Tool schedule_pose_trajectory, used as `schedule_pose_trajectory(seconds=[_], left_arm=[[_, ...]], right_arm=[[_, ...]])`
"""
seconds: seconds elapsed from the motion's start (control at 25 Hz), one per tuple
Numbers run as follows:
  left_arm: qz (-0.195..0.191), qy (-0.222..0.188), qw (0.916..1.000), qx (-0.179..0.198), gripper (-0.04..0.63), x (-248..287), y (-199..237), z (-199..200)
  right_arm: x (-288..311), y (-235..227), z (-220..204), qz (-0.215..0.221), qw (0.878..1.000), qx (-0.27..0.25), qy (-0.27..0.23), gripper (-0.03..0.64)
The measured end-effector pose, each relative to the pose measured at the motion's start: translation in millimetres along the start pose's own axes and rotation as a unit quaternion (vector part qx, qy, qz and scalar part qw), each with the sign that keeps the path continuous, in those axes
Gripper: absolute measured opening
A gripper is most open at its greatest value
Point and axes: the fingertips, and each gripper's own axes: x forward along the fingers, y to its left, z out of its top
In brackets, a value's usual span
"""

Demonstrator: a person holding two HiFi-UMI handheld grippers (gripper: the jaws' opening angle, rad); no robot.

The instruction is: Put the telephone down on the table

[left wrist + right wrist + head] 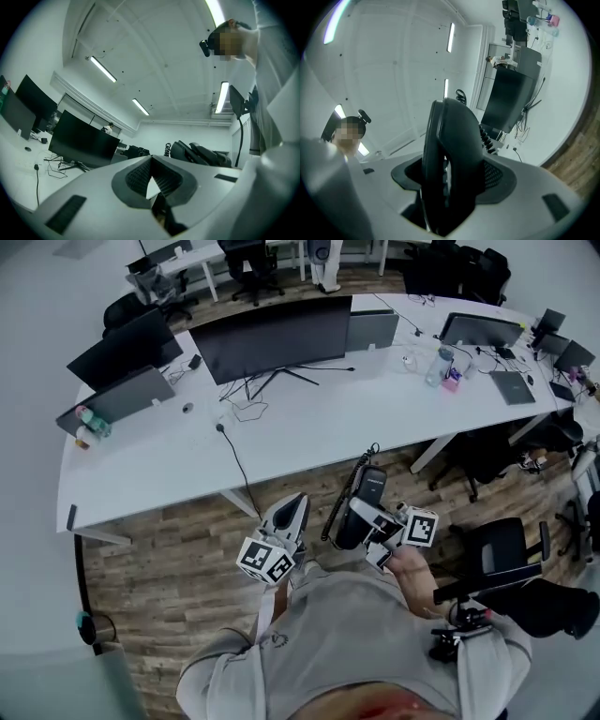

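A black telephone with a coiled cord hangs above the wooden floor, just in front of the white table. My right gripper is shut on it. In the right gripper view the telephone stands upright between the jaws and fills the middle. My left gripper is beside it on the left, held in the air, shut and holding nothing. In the left gripper view the jaws of the left gripper meet at their tips, and the telephone shows beyond them on the right.
On the table are a wide dark monitor, a second monitor, a closed laptop, a black cable and a water bottle. A black office chair stands at my right.
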Motion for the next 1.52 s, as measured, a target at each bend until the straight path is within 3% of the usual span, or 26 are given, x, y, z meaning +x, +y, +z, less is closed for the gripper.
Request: schedule_pose_trajectory(seconds=[0.24,0.48,0.64,0.76,0.96,1.24,1.52], left_arm=[[-0.039,0.033,0.9987,0.009,0.011,8.1,13.5,-11.1],[-0.022,0.037,0.999,0.008,0.011,11.8,39.2,-13.9],[0.013,0.019,0.9997,0.011,0.011,11.3,58.9,-0.4],[0.067,0.02,0.9976,0.005,0.011,5.6,87.6,4.5],[0.136,0.008,0.9906,0.008,0.011,13.4,140.0,25.1],[0.159,0.034,0.9862,0.033,0.011,73.3,205.3,41.4],[0.115,0.047,0.9906,0.057,0.011,184.3,235.3,55.7]], right_arm=[[-1.6,-10.3,1.1,-0.021,0.999,0.0,-0.024,0.299],[7.2,-33.8,13.2,-0.032,0.999,0.001,-0.021,0.299],[34.1,-62.9,28.6,-0.019,0.999,0.026,-0.005,0.299],[67.8,-86.4,37.2,-0.001,0.999,0.045,0.024,0.299],[131.1,-116.2,66.6,0.029,0.995,0.033,0.085,0.299],[178.8,-173.5,122.9,0.041,0.995,0.044,0.085,0.299],[189.9,-219.5,205.8,0.033,0.997,0.046,0.056,0.299]])
